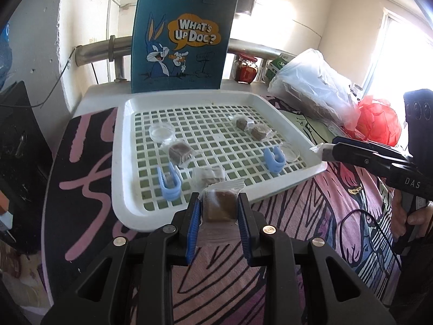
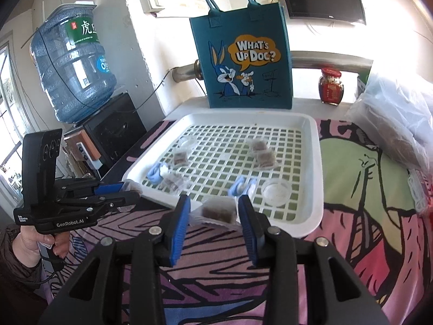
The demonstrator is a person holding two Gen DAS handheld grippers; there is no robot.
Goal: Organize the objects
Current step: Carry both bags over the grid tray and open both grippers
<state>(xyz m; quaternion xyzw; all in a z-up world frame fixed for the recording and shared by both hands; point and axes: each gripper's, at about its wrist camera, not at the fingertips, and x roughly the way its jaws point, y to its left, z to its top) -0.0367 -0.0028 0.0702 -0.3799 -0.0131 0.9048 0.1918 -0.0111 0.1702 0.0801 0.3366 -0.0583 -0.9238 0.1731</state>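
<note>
A white grid tray (image 1: 286, 113) (image 2: 314, 146) lies on the patterned cloth. It holds several wrapped brown cubes (image 1: 180, 153) (image 2: 263, 158), two clear round dishes (image 1: 161, 132) (image 2: 276, 191) and two blue clips (image 1: 170, 184) (image 2: 241, 185). My left gripper (image 1: 219, 207) is shut on a wrapped brown cube (image 1: 219, 206) over the tray's near rim; it also shows in the right wrist view (image 2: 127, 189). My right gripper (image 2: 213, 210) is shut on another wrapped brown cube (image 2: 217, 211) at the tray's near edge; it also shows in the left wrist view (image 1: 323, 151).
A blue Bugs Bunny tote bag (image 1: 184, 35) (image 2: 243, 57) stands behind the tray. A red jar (image 1: 246, 67) (image 2: 330, 86) stands on the ledge. Plastic bags (image 1: 311, 86) lie to the right. A water bottle (image 2: 71, 67) stands at the left.
</note>
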